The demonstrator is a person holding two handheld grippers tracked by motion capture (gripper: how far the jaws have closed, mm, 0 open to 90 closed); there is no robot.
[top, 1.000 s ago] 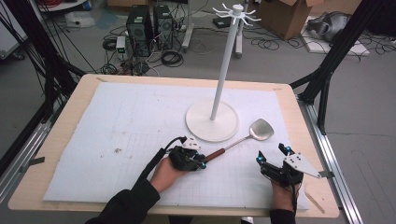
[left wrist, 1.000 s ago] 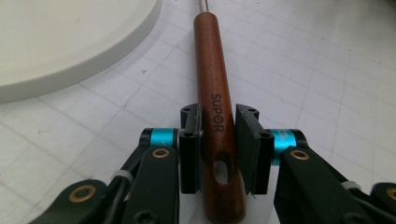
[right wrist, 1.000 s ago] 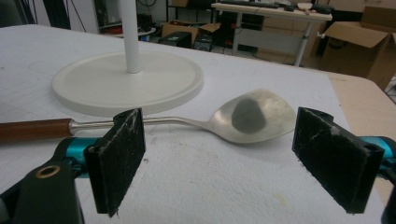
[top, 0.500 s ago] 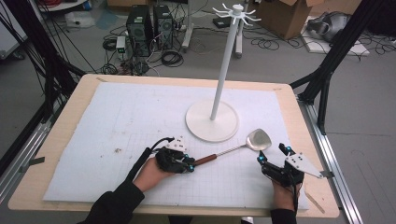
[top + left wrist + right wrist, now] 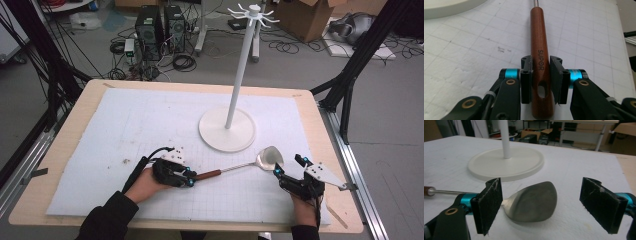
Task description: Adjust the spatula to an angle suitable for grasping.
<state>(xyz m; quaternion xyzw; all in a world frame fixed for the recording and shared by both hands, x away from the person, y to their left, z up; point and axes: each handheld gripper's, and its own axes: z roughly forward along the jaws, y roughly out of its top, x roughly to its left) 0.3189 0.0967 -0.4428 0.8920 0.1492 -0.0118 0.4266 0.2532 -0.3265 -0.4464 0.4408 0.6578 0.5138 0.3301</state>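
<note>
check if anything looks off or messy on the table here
Nothing is spilled or broken. The spatula lies flat by the stand rather than hanging, and small dark specks mark the white mat.

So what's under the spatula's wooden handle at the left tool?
The gridded white mat runs beneath the handle, with the left tool closed around it. The strip directly under the handle is covered.

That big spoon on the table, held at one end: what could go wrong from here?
The left gripper pinches only the far end of the wooden handle, so the heavy metal bowl might sag or twist the spatula loose if lifted. The right gripper stands open around the bowl; closing could skid off its smooth curve. The white stand's base sits close, easy to bump.
</note>
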